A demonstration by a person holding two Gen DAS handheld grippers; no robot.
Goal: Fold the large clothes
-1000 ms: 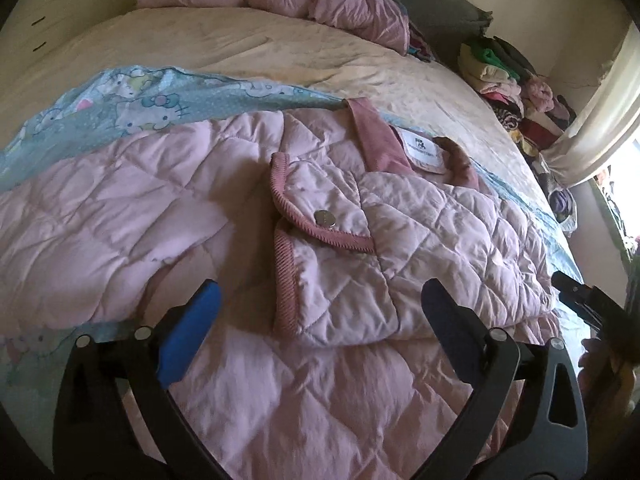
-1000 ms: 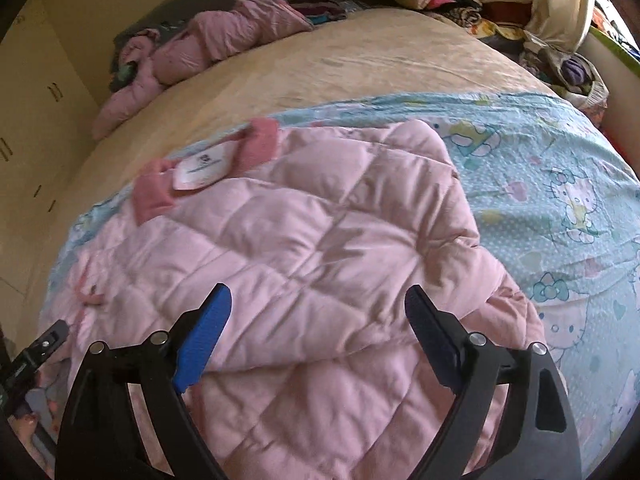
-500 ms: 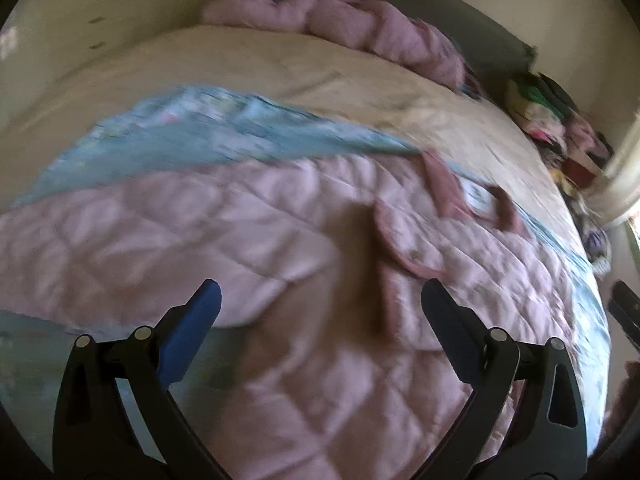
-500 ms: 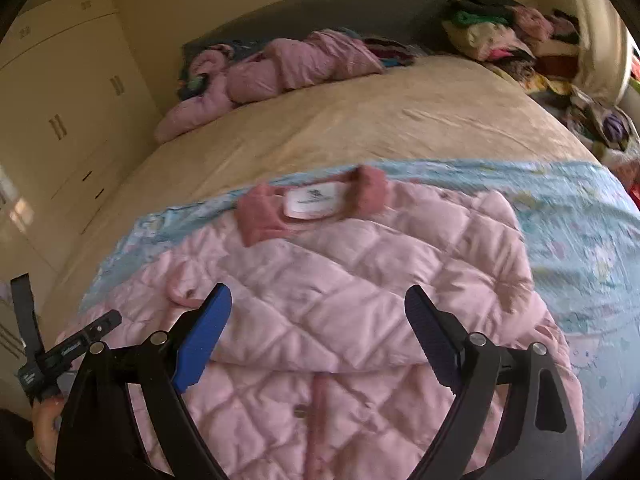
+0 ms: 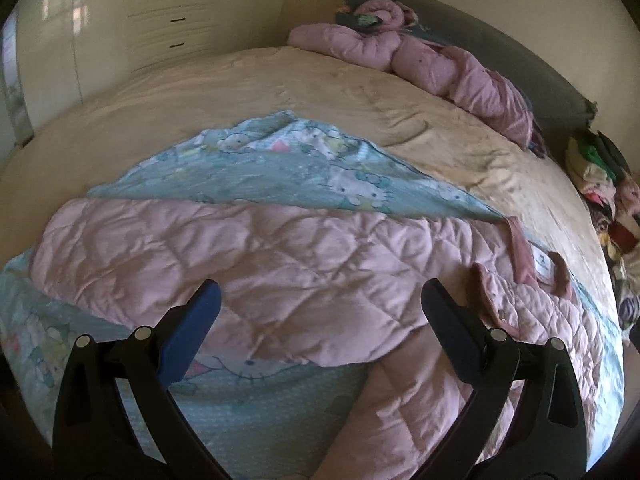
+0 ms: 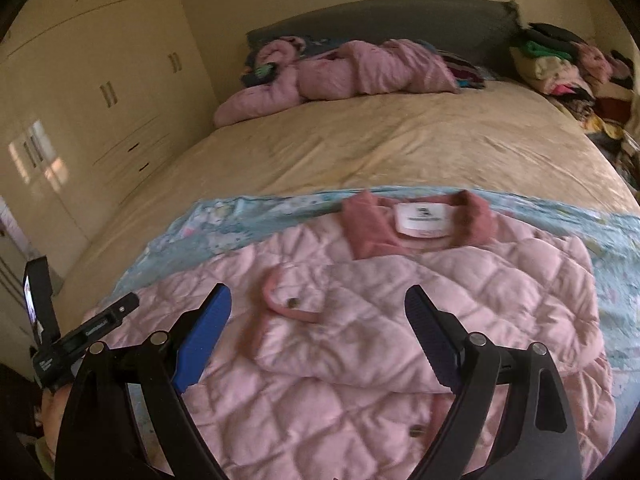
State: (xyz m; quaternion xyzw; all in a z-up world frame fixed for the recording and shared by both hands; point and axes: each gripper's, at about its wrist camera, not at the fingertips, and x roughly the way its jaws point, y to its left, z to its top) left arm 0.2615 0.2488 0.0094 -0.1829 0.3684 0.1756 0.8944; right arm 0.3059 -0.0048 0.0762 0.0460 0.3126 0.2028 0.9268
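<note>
Both sleeves now folded across jacket [image 6: 360, 344]; left gripper [image 5: 320, 308] and right gripper [image 6: 318, 312] lifted clear, jaws apart, empty. Bottom fold next.

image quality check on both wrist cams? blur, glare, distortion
Left wrist: heavy fisheye bowing of the bed, pink quilted jacket slightly soft, dim near edge. Right wrist: mild motion blur on the collar label, window glare on the wardrobe, black corner vignette.
</note>
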